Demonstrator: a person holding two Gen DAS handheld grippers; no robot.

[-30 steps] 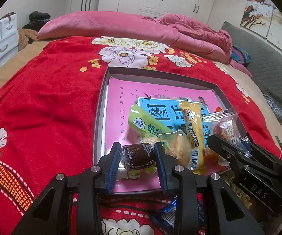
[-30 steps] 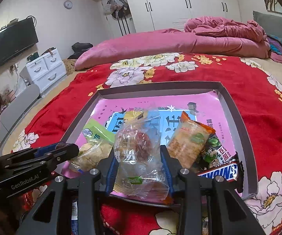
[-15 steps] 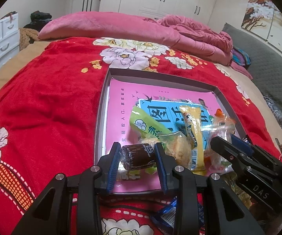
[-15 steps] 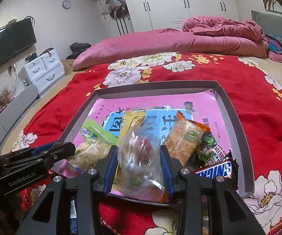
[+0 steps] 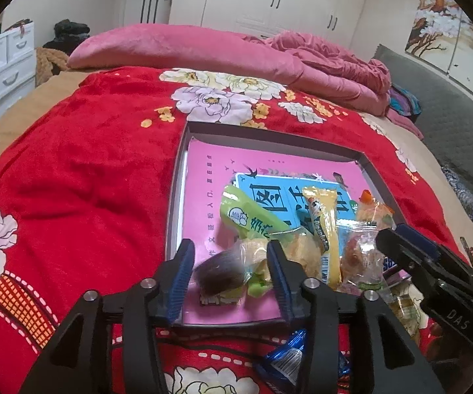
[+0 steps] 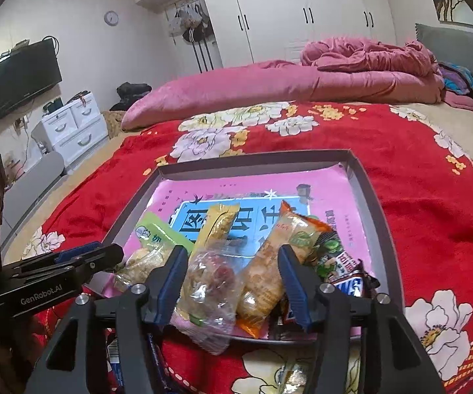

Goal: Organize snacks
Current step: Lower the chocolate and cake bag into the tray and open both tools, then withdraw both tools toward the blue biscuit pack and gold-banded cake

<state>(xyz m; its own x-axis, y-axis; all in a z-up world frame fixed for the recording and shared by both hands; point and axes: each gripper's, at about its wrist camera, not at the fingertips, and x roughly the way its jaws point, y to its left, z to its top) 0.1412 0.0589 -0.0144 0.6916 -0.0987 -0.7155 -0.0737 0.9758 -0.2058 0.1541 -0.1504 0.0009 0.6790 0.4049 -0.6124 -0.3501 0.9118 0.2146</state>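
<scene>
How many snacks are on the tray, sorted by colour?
Light green packet: 1
Yellow packet: 1
Orange packet: 1
See-through bags: 2
Black-and-green pea packet: 1
Snickers bar: 1
Dark brown snack: 1
Total: 8

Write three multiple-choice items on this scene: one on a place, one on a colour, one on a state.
1. The tray lies on: A the floor; B the red flowered blanket; C the white drawers.
2. The left gripper has pads coloured: A red; B green; C blue.
3. The left gripper is: A open; B shut on a wrapper; C out of view.
Key: B, red cloth surrounds its rim; C, blue strips line both fingers; A, its jaws stand wider than the dark snack.
</scene>
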